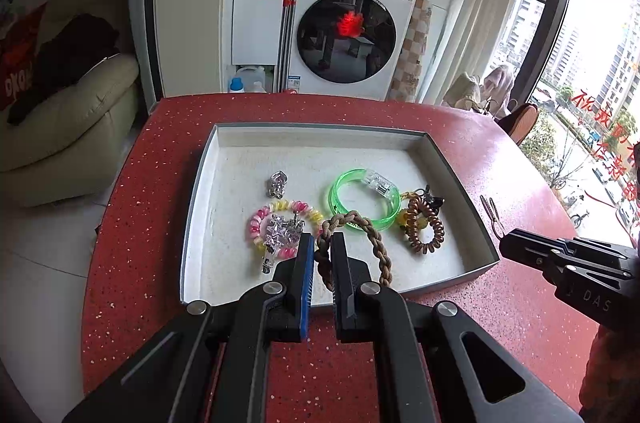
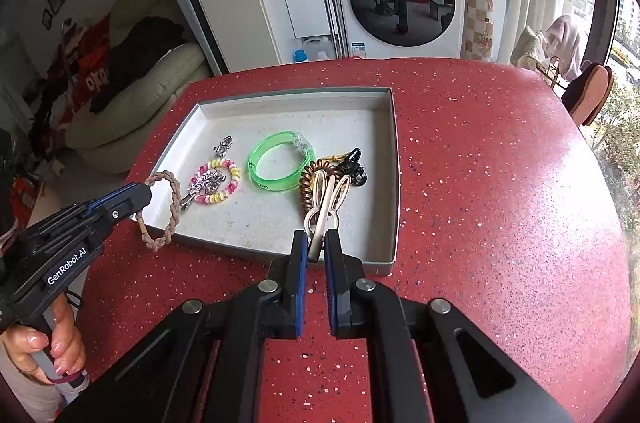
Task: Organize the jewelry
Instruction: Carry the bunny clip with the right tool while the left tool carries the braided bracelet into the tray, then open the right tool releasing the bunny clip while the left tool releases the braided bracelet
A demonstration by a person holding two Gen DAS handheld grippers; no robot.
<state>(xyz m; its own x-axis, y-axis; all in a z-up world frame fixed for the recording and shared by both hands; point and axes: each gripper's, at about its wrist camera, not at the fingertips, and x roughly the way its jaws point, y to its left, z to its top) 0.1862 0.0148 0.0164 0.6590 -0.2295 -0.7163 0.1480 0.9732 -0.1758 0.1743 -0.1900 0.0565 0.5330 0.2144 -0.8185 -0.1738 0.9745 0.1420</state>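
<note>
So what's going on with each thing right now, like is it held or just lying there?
Braided bracelet: held in the left gripper.
Cream hair clip: held in the right gripper.
Green bangle: lying in the tray.
Bead bracelet: lying in the tray.
Coil hair tie: lying in the tray.

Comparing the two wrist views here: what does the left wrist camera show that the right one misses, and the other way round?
Only the left wrist view shows the braided brown loop close up between the left gripper fingers, and the right gripper from the side.

Only the right wrist view shows the person's hand on the left gripper's handle, and the cream clip pinched in the right gripper's fingers.

Both show the tray on the red counter, the green bangle, the pink-and-yellow bead bracelet, the brown coil tie and the washing machine.
</note>
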